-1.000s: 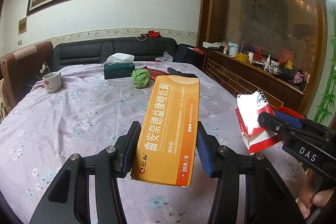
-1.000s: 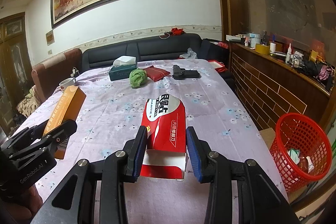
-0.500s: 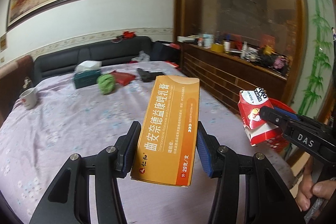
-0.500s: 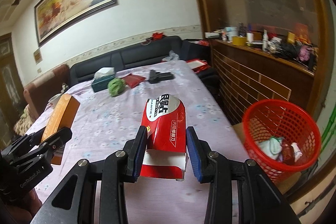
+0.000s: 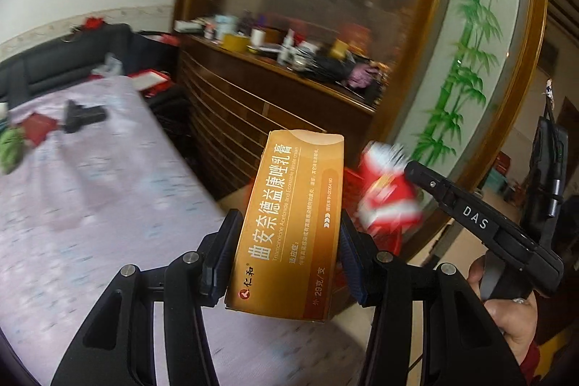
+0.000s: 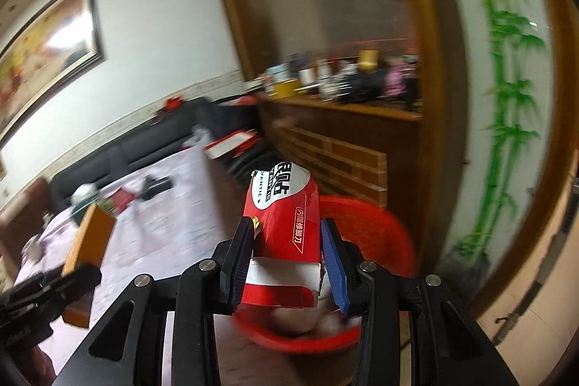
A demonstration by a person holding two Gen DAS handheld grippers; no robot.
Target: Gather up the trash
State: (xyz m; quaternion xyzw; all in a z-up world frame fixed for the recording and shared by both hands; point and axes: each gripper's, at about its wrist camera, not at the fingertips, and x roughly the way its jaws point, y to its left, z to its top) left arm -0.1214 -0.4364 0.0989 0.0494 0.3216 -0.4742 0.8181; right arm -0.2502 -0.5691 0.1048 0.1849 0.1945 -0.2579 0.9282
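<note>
Two boxes carried, one per gripper. Left gripper (image 5: 286, 263) pinching an orange box (image 5: 289, 223) across its narrow width, long axis running forward and up from the pads, lower end poking out toward the camera. Right gripper (image 6: 287, 263) clamped the same way on a red box (image 6: 286, 223), open flap nearest the camera, long axis pointing ahead.

Red basket (image 6: 365, 234) directly ahead of and below the right gripper, its rim wrapping round behind the red box; so the right hand judged nearer to the drop. From the left wrist view, only a red smear beyond the orange box, with the right gripper (image 5: 416, 176) and its box (image 5: 387, 198) between the left gripper and that smear; probably the left box to follow second, or to come in beside.

Table (image 5: 90, 205) with its purple cloth off to the left in both views, well clear of the basket.

Much blurred. Basket contents hidden behind the red box, only a pale blur showing. Basket's near rim cut off by the fingers. Height above the rim not readable.
</note>
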